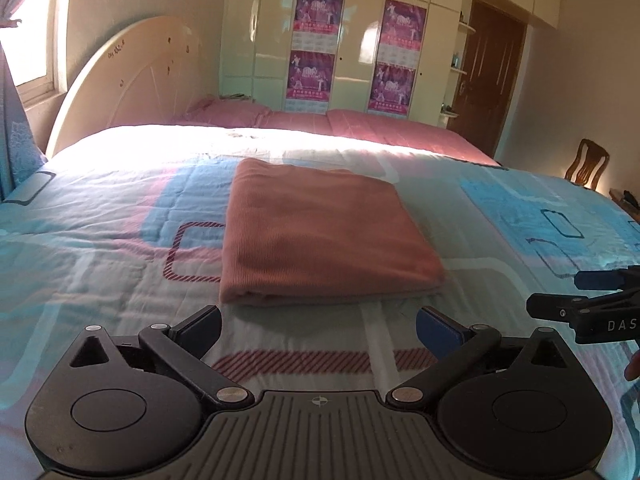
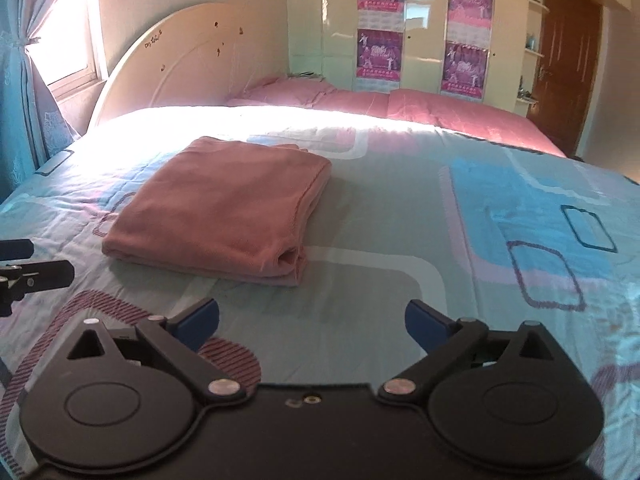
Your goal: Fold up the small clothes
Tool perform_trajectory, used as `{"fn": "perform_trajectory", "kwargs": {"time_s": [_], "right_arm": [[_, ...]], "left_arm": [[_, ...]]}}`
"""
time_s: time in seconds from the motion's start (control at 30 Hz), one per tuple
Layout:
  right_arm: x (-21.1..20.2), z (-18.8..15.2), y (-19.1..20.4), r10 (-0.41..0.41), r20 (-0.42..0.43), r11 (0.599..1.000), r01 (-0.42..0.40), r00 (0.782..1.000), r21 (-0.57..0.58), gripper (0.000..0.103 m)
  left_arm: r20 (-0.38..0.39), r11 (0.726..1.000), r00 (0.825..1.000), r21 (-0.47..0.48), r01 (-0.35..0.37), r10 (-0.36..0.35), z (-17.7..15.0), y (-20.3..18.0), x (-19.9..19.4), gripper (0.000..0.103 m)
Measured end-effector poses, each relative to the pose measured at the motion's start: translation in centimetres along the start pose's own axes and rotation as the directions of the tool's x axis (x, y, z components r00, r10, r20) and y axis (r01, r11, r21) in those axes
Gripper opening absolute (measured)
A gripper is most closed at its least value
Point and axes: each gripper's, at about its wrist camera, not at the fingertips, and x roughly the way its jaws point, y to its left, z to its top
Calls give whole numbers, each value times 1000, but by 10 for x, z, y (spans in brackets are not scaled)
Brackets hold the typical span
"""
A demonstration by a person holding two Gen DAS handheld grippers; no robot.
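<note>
A salmon-pink garment lies folded into a neat rectangle on the patterned bedspread. It also shows in the right wrist view, ahead and to the left. My left gripper is open and empty, just short of the garment's near edge. My right gripper is open and empty, near the garment's right front corner. The right gripper's fingers show at the right edge of the left wrist view. The left gripper's fingers show at the left edge of the right wrist view.
A cream headboard stands at the left end of the bed, with a window and curtain beside it. A pink quilt covers the far side. Wardrobes with posters, a brown door and a wooden chair stand beyond.
</note>
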Motion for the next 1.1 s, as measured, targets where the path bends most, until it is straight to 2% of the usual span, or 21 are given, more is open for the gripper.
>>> {"fn": "perform_trajectory", "kwargs": {"time_s": [0.3,0.73,1.1], "right_arm": [[-51,-20,5,-33,22,999,32,999,33,99],[-146,-39,23,-41,111,998,34,993,61,100],[-189,-57,36,-52,150,997,42,987,71,100]], "left_arm": [[34,999,999,13,37,-37,-10,-17,-51,102],[128,999,991,13,44,-46,-27,-42,-153,102],[166,999,985,2,51,-50,-46,-42,-206,102]]}}
